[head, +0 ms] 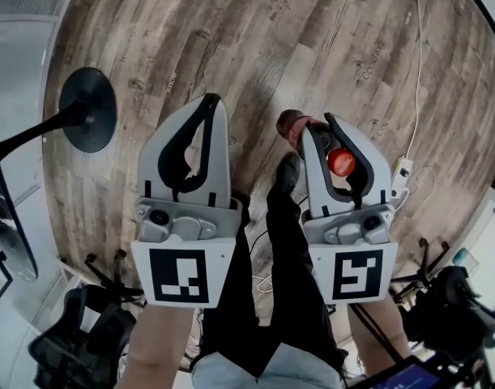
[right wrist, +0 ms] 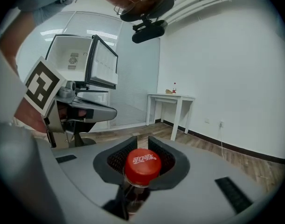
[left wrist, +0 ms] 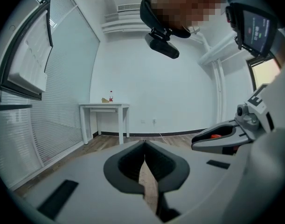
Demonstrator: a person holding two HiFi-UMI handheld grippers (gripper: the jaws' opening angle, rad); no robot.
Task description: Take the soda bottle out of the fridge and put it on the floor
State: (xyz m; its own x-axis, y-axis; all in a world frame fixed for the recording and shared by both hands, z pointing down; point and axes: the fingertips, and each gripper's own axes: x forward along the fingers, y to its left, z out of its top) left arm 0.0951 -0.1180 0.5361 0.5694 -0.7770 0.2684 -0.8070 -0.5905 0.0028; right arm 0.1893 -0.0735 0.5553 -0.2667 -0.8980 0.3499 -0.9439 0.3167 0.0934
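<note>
Clamping the neck of a dark plastic soda bottle (right wrist: 142, 164) just beneath its red screw cap, the right gripper (right wrist: 141, 140) has its black ridged pads pressed on either side; the cap sits above the jaws, towards the camera, with white print on top. From the head view the bottle (head: 296, 128) hangs from the right gripper (head: 320, 128) with its dark body pointing down over the grey-brown wood-plank floor (head: 231, 39), just beside the person's black shoe (head: 288, 171); whether its base touches the boards cannot be told. The left gripper (head: 211, 101) is held alongside, apart from the bottle; its jaws (left wrist: 144, 143) meet at the tips with nothing between them. A white box-shaped fridge (right wrist: 77, 62) with its door swung open stands raised behind the left gripper in the right gripper view; the bottle is outside it. A small white table (left wrist: 105, 107) stands against the far white wall; a black round stand base (head: 89, 108) rests on the floor to the left; a white cable (head: 417, 71) runs down the right side to a power strip (head: 403, 168).
</note>
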